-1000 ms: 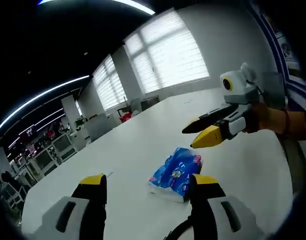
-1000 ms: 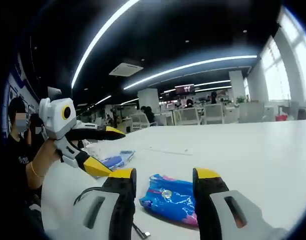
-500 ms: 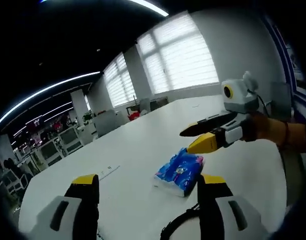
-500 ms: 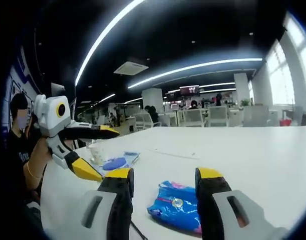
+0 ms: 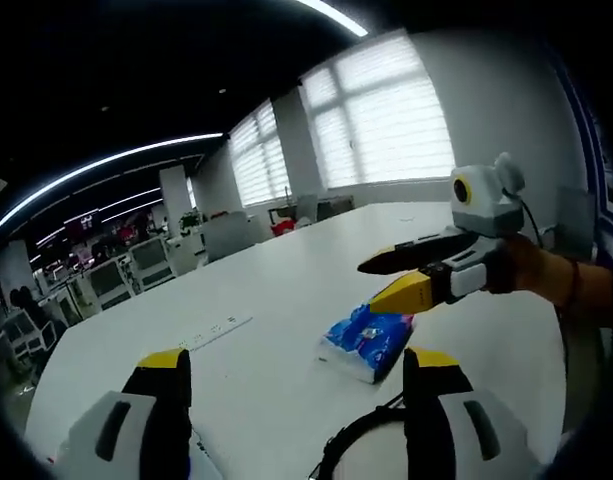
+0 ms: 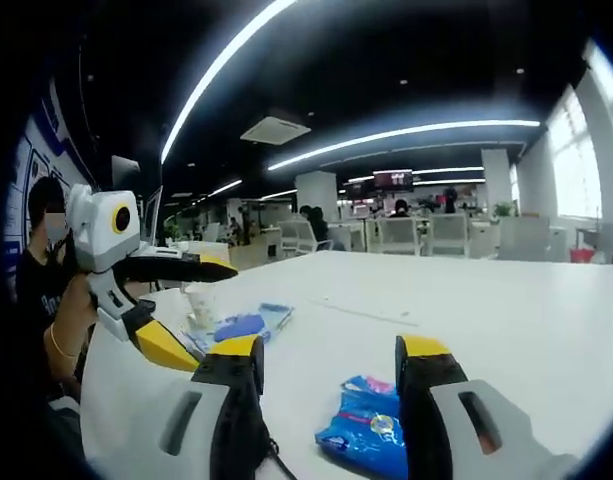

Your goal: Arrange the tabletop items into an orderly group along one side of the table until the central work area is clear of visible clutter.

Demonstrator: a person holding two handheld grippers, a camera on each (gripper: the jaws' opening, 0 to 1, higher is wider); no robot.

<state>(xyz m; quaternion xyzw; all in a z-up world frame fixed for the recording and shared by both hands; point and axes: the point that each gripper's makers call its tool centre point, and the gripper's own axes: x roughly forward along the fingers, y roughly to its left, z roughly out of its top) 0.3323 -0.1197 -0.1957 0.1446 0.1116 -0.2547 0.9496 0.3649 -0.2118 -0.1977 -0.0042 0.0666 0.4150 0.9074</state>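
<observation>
On the white table (image 5: 286,300) a blue tissue pack (image 5: 369,340) lies flat, just ahead of the left gripper (image 5: 297,366), whose jaws stand wide apart and empty. Beside the pack the right gripper (image 5: 386,280) hangs over the table, jaws spread, holding nothing. Farther left in the right gripper view, a blue item (image 6: 241,326) lies by a clear cup (image 6: 200,305).

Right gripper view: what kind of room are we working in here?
Most likely a large open-plan office: rows of white chairs and desks behind the white table, long ceiling light strips, and wide windows with blinds.
</observation>
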